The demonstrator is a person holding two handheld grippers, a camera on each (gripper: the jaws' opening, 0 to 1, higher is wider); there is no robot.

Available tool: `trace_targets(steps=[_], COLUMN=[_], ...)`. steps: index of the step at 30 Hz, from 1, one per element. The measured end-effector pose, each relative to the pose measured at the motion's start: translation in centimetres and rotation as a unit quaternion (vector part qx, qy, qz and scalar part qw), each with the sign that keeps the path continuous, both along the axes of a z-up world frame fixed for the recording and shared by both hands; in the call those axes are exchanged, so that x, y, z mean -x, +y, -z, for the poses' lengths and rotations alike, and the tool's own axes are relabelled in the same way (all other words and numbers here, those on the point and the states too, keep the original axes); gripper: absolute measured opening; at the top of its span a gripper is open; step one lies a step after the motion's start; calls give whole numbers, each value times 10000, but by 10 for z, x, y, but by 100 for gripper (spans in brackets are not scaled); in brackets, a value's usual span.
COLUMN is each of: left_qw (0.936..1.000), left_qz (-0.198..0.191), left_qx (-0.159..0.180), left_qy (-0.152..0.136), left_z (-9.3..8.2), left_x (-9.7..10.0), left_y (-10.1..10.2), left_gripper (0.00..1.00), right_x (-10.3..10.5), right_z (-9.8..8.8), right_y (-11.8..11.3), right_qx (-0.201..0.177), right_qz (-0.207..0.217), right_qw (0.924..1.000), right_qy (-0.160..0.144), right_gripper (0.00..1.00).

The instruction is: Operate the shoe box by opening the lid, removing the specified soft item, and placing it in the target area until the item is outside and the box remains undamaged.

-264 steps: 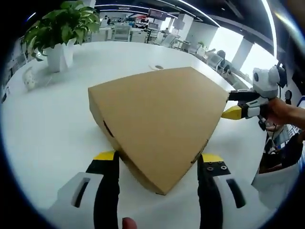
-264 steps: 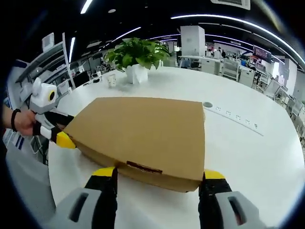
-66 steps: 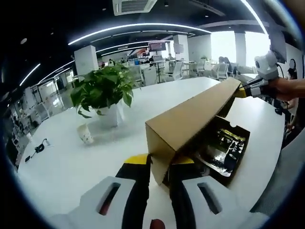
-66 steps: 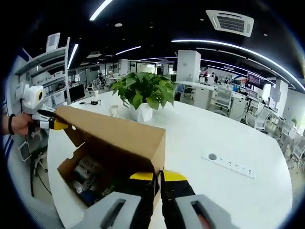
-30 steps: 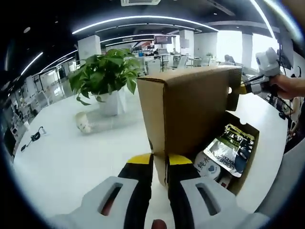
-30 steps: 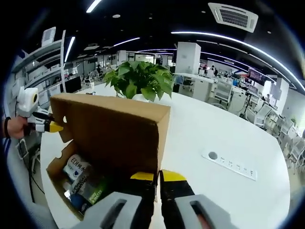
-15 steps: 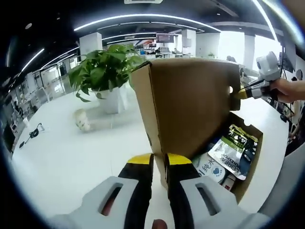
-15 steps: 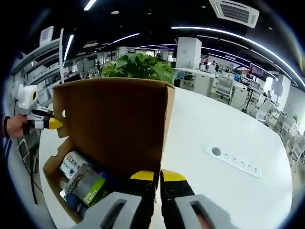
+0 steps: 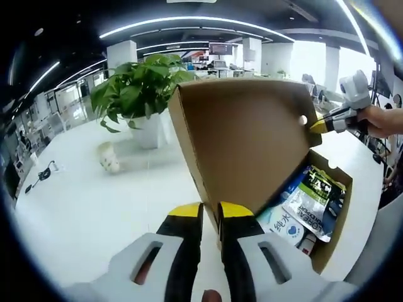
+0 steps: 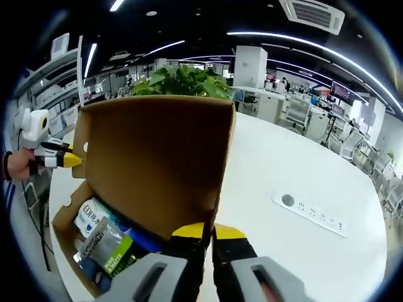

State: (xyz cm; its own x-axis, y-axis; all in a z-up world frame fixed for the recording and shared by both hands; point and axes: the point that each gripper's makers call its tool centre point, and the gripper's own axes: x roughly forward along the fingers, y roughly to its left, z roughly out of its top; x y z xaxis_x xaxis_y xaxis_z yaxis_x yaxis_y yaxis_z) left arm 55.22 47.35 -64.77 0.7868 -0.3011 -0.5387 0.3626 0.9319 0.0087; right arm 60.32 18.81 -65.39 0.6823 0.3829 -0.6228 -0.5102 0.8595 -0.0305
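The brown cardboard shoe box stands open on the white table (image 9: 88,207). Its lid (image 9: 252,138) is lifted past upright and leans back towards the plant. My left gripper (image 9: 211,212) is shut on the lid's near corner. My right gripper (image 10: 210,233) is shut on the lid's (image 10: 151,163) other corner and also appears as a yellow tip (image 9: 319,126) beside a hand (image 9: 384,119). The left gripper's yellow tip (image 10: 68,161) sits at the lid's far corner. Inside the box lie a white and blue soft pack (image 9: 280,223) and a green and black pouch (image 9: 312,195), seen again as pack (image 10: 88,217) and pouch (image 10: 107,242).
A potted green plant (image 9: 135,88) in a white pot stands behind the box, with a small white cup (image 9: 108,157) beside it. A socket strip (image 10: 312,214) is set into the table (image 10: 302,170) to the right. Office desks and chairs fill the background.
The lid has swung further up and back since one second ago, both grippers still holding its corners. More of the packs inside the box now shows.
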Motion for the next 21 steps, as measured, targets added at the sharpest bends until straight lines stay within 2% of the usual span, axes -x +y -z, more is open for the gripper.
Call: trace_targets(steps=[21], left_qw=[9994], left_qz=[-228], left_qx=[53], left_qy=[250], left_z=[14], left_x=[-22], left_y=[4], left_gripper=[8], right_x=[-20], right_z=[13], right_y=[4], right_qx=[58], right_qz=[17], right_qw=[9998], right_qy=[215], right_gripper=[0])
